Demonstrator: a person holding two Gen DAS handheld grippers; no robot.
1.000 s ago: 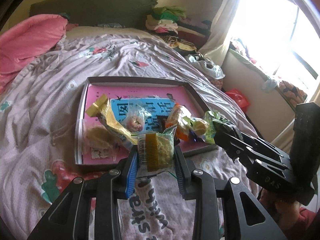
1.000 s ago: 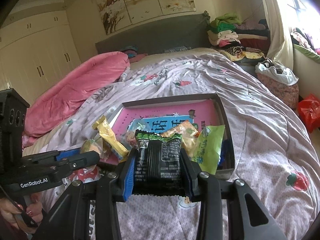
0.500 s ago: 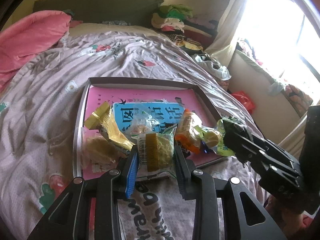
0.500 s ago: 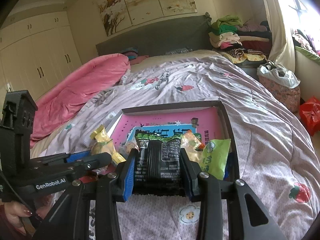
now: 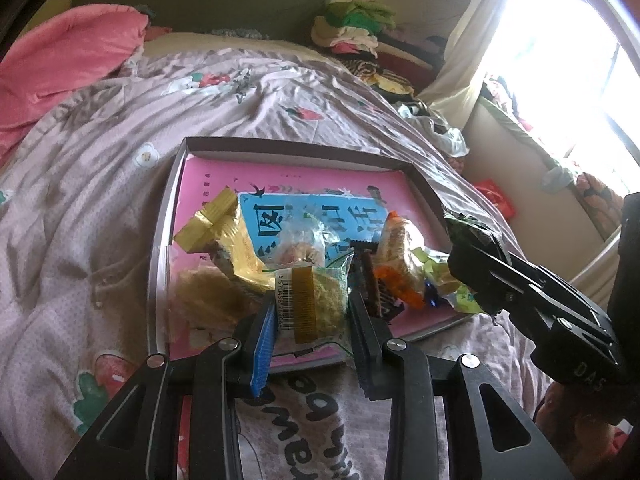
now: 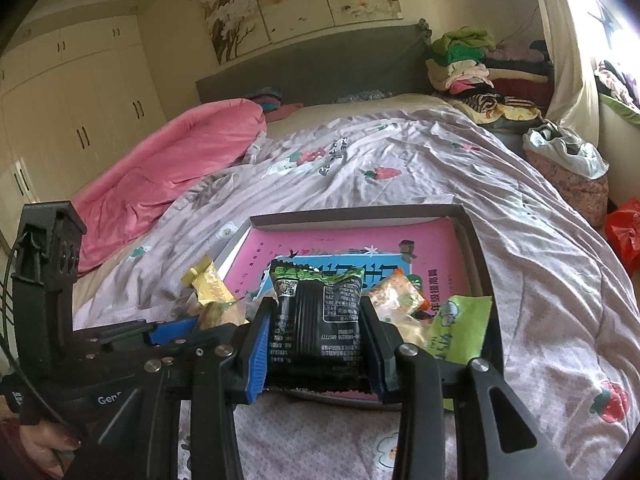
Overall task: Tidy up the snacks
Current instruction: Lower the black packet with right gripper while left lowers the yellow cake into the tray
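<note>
Left gripper (image 5: 312, 316): jaws closed partway on a clear noodle packet (image 5: 310, 300), pinched at its two side edges; held over the near rim of the box lid (image 5: 280, 148).
Right gripper (image 6: 316, 344): jaws clamped on a black snack packet (image 6: 318, 320) across its width; poised above the same near rim.
Snack pile: gold wrapper (image 5: 216, 224), orange packet (image 5: 396, 248) and green packet (image 6: 460, 328) heaped at the near end of the lid on the bed (image 5: 100, 160).
Handling: likely light, crinkly, slippery film (contents probably brittle); best taken by side seams, gently, to avoid crushing.
Risk: soft quilt under the lid, so may tilt on release.
</note>
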